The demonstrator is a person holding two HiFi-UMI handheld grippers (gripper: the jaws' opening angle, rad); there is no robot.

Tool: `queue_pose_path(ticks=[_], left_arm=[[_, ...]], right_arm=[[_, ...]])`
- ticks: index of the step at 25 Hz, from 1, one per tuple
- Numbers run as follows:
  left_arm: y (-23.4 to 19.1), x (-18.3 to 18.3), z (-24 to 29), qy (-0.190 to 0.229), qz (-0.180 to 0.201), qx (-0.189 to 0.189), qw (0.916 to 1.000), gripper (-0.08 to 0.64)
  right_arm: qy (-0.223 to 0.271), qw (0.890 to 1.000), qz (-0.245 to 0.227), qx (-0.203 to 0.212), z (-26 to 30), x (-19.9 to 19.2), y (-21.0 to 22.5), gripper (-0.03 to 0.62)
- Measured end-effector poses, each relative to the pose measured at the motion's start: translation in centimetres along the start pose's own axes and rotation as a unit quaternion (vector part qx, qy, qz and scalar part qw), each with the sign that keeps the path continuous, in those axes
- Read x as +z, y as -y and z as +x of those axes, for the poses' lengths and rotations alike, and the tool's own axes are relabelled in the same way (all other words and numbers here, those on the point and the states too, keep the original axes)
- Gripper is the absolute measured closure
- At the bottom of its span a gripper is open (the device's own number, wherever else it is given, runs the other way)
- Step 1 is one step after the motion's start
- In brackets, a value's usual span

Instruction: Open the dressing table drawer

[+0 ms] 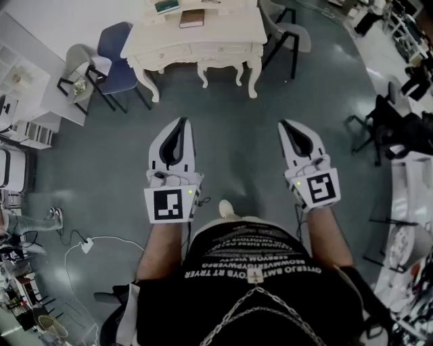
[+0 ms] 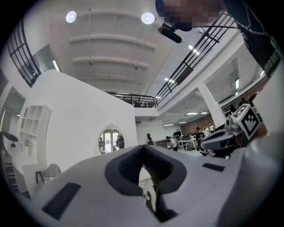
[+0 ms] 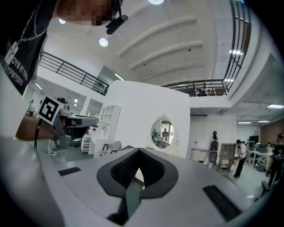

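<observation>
The drawer point(image 1: 220, 48) is shut, in the front of the white dressing table point(image 1: 252, 64), under its worktop point(image 1: 230, 27). The dressing table stands at the far end of the grey floor point(image 1: 237, 121), at the top of the head view. A brown book point(image 1: 191, 18) lies on the worktop. A round mirror point(image 3: 164, 131) stands on the back of the dressing table. A blue chair point(image 1: 115, 57) stands just to the left of the table and a grey chair point(image 1: 287, 34) stands to the right. The person holds both claws out over the floor, side by side and well apart from the dressing table. The left claw point(image 1: 180, 123) is clenched, its tips are together and there is nothing in it. The right claw point(image 1: 284, 126) is clenched too and holds nothing. Both claws point at the dressing table. The tip of the person's shoe point(image 1: 226, 209) shows on the floor between the two arms.
</observation>
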State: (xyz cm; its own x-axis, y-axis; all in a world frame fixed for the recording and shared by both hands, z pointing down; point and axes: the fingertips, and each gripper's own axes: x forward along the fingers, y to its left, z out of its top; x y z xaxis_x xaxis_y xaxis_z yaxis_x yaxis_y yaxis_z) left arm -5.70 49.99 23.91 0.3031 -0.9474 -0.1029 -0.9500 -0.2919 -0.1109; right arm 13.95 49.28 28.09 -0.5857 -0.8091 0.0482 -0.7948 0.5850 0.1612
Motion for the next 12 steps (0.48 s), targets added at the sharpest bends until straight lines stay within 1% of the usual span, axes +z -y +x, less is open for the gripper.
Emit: queue_pose_path(ticks=[4,8,12], left_arm=[[-0.7,-0.6,0.9,-0.004,0.002,-0.01,0.9999,0.557],[-1.0,-1.1,1.8,-0.01,0.005,-0.018,0.9998,0.557],[-2.6,-1.0,2.0,0.0,-0.001,-0.02,0.9998,0.557]], right_arm=[[-0.01,1.0,-0.001,0.001,1.3,-0.3,-0.6,0.591],[-0.011,1.0,0.003,-0.001,2.2,-0.2,-0.2,0.591],[-0.005,1.0,-0.025,-0.019,3.6,0.3,-0.3,0.591]])
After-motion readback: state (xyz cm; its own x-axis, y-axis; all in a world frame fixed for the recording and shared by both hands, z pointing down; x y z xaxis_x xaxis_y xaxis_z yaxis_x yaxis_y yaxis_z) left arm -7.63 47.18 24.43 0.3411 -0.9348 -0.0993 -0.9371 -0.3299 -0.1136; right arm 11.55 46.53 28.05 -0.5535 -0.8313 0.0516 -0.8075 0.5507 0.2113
